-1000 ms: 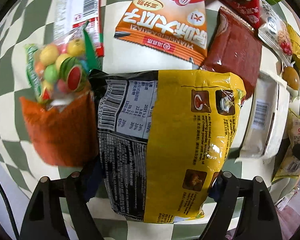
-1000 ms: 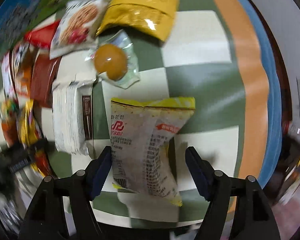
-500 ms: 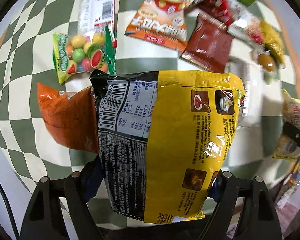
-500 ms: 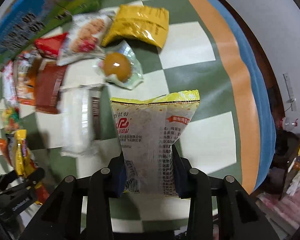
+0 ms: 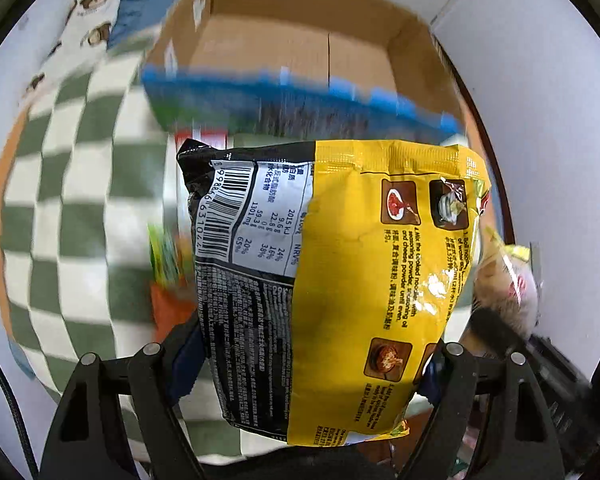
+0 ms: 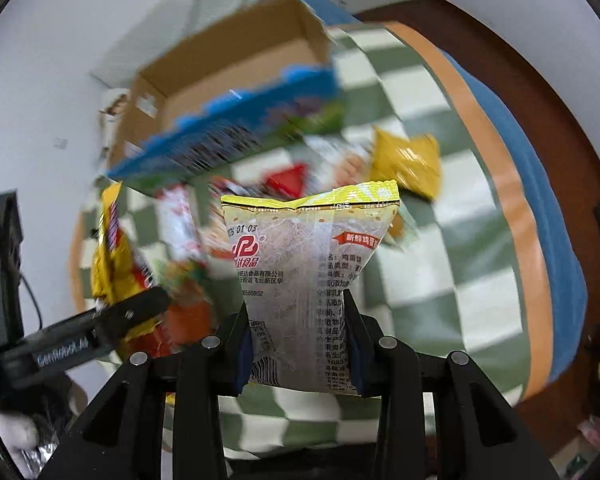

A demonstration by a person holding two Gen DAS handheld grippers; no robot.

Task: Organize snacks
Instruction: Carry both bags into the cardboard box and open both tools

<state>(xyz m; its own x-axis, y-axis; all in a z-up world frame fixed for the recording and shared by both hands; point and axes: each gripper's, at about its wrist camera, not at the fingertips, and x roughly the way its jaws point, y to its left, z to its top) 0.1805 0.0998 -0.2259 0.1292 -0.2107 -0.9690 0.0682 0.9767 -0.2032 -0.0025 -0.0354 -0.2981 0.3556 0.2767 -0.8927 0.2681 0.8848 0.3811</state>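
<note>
My left gripper [image 5: 306, 364] is shut on a large yellow and black noodle packet [image 5: 340, 280], held up in the air with its barcode side facing me. My right gripper [image 6: 298, 344] is shut on a pale, see-through snack bag with a yellow top seal [image 6: 304, 264], also lifted clear of the table. An open cardboard box with a blue printed front wall [image 5: 300, 60] stands beyond both packets on the checked cloth; the same box [image 6: 228, 92] shows in the right wrist view. The left gripper with its yellow packet [image 6: 112, 264] appears at the left of the right wrist view.
Green and white checked cloth [image 5: 72, 200] with an orange and blue border [image 6: 532, 240] covers the table. Several blurred snack packets lie on it below the grippers, among them a yellow pouch [image 6: 406, 164], a red one [image 6: 288, 180] and an orange one [image 5: 168, 312]. White walls stand behind the box.
Both grippers have risen and tilted up with their packets, so the cardboard box has come into view. The right gripper closed on the pale bag, which had lain on the cloth.
</note>
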